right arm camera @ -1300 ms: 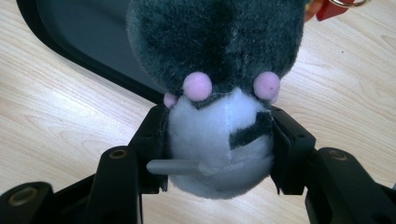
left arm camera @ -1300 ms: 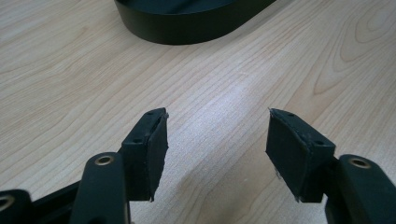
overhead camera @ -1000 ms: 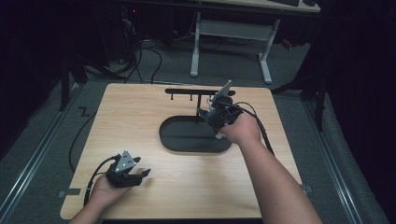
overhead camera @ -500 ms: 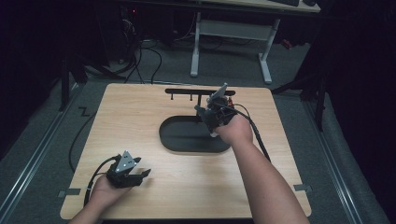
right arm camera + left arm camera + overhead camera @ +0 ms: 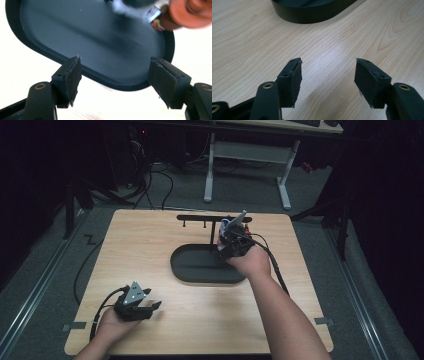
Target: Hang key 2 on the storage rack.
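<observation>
On the wooden table (image 5: 150, 245), the right gripper (image 5: 223, 241) has just been opening, empty, above the black tray (image 5: 200, 270), while the left gripper (image 5: 150, 309) rests released.

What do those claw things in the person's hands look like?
Each gripper is black. The left gripper has a grey three-cornered plate on top and a black cable trailing behind. The right gripper has one too. Both have two flat black jaw pads with small brass-coloured pins. The forearms are bare.

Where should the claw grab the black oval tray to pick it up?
Best guess: the tray is wide and shallow, so only its thin raised rim fits between jaws. The right gripper hangs open above the near rim; coming straight down, one jaw inside, one outside, should pinch it.
</observation>
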`<act>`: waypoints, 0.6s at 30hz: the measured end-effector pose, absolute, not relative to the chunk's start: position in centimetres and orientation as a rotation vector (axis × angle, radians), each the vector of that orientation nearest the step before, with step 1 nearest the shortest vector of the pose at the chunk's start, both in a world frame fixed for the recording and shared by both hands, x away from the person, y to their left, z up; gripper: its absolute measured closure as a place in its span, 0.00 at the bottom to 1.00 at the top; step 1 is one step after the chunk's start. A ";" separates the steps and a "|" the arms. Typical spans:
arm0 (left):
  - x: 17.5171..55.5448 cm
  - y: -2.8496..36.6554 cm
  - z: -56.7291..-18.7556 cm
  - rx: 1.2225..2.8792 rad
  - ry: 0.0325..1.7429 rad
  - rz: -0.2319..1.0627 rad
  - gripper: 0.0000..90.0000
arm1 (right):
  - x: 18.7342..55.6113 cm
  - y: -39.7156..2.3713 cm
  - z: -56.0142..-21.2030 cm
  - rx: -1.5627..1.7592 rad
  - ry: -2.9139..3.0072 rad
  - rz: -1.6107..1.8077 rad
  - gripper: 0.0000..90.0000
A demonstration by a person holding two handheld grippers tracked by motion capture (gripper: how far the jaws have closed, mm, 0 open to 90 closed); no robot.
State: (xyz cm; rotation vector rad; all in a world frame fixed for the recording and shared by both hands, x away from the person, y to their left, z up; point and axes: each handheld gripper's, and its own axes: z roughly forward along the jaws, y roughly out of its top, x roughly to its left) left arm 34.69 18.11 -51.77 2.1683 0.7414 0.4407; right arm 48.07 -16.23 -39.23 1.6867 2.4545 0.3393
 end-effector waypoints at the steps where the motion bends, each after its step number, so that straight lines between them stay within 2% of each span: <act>1: 34.7 18.0 -51.8 2.168 0.741 0.441 0.43 | 47.8 -16.4 -39.2 1.685 2.447 0.348 0.30; 18: 34.8 17.6 -52.1 2.192 0.732 0.431 0.42 | 42.9 -19.5 -40.6 1.597 2.418 0.453 0.33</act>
